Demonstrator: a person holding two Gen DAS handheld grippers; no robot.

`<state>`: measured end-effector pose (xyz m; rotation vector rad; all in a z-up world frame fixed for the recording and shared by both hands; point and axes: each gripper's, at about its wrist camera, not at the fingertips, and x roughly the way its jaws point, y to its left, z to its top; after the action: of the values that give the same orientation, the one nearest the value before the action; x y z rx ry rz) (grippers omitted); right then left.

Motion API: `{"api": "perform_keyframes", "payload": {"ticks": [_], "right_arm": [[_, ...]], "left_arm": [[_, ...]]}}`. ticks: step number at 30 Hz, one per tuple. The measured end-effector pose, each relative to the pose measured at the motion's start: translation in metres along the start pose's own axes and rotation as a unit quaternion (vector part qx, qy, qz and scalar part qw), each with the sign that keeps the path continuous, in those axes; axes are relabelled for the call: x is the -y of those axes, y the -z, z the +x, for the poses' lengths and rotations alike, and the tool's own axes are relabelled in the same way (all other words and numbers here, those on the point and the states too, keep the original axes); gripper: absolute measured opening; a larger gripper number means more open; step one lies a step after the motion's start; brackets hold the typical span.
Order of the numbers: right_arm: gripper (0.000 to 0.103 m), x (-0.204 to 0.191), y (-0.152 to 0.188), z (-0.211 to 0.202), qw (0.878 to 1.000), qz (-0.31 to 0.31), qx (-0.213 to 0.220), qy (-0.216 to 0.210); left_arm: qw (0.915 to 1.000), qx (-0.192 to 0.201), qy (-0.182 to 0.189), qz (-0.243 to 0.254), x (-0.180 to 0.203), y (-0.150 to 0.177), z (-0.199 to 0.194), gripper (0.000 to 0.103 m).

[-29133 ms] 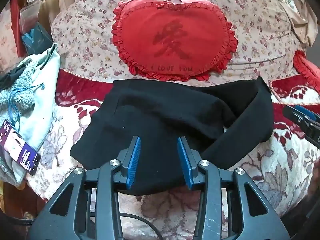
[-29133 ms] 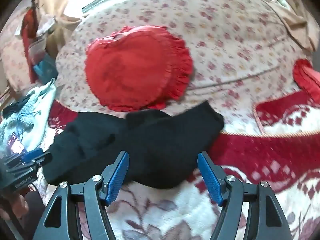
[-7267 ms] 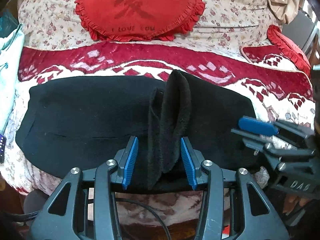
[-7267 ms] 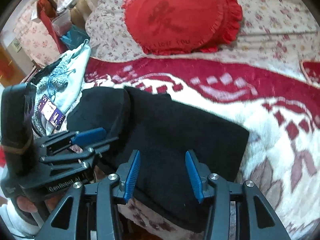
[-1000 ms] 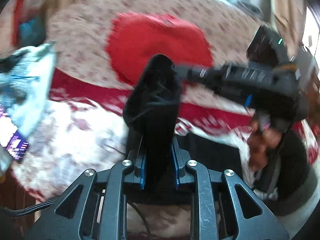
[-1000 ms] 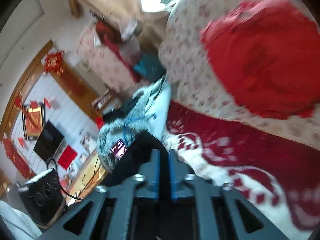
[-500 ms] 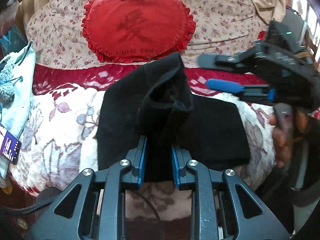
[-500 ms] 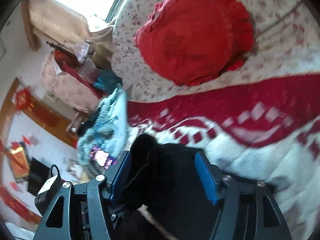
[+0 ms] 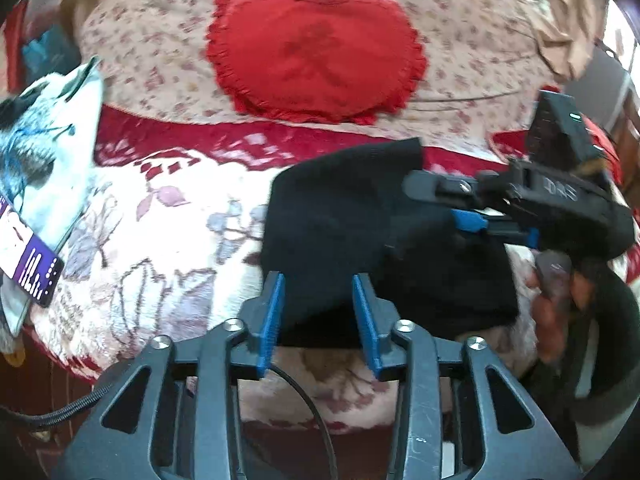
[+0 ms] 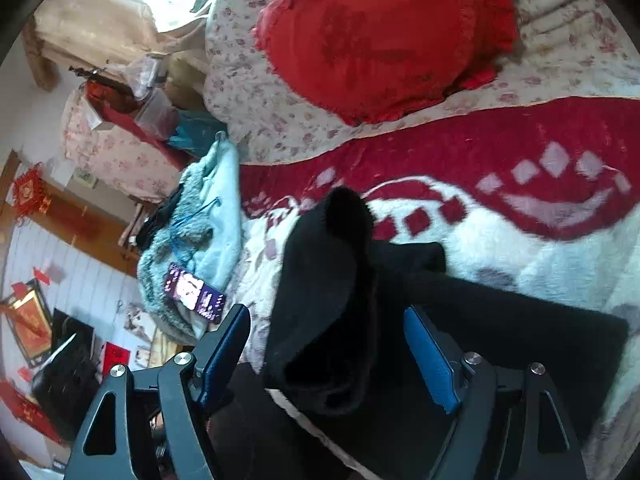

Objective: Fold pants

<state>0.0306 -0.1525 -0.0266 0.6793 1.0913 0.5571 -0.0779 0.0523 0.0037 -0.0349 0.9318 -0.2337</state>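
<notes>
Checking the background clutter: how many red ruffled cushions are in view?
1 for certain: the red heart cushion on the floral quilt behind the black pants. A red patch at the right edge is unclear.

Daylit, window glare, slight blur, fisheye-warped edges

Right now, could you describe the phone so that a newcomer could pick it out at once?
Start at the big red heart-shaped cushion on the bed, then drop to the left edge, where a pale blue fluffy garment lies. The phone rests at its lower end: a flat slab with a lit purple-and-white screen, the only glowing thing there.
</notes>
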Motion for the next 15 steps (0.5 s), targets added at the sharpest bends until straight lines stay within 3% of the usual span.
{"api": "perform_keyframes", "payload": {"ticks": [1, 4, 5, 9, 15], "right_arm": [[0.048, -0.004, -0.001, 0.005, 1.0, -0.008, -0.004, -0.005], [0.021, -0.013, -0.001, 0.027, 0.999, -0.037, -0.02, 0.011], [0.017, -0.014, 0.001, 0.031, 0.998, -0.049, -0.024, 0.014], [0.012, -0.023, 0.005, 0.018, 0.997, -0.072, -0.015, 0.0], [0.011, -0.023, 0.019, -0.058, 0.996, -0.087, 0.032, 0.013]], "left_arm": [[0.9999, -0.005, -0.005, -0.007, -0.003, -0.001, 0.004, 0.036], [0.9995, -0.015, -0.007, -0.027, -0.009, -0.003, 0.01, 0.036], [0.9995, -0.012, -0.007, -0.029, -0.01, -0.004, 0.007, 0.036], [0.9996, 0.009, -0.009, -0.025, -0.006, -0.012, -0.004, 0.036], [0.9997, 0.017, 0.013, -0.01, 0.015, -0.022, -0.001, 0.036]]}}
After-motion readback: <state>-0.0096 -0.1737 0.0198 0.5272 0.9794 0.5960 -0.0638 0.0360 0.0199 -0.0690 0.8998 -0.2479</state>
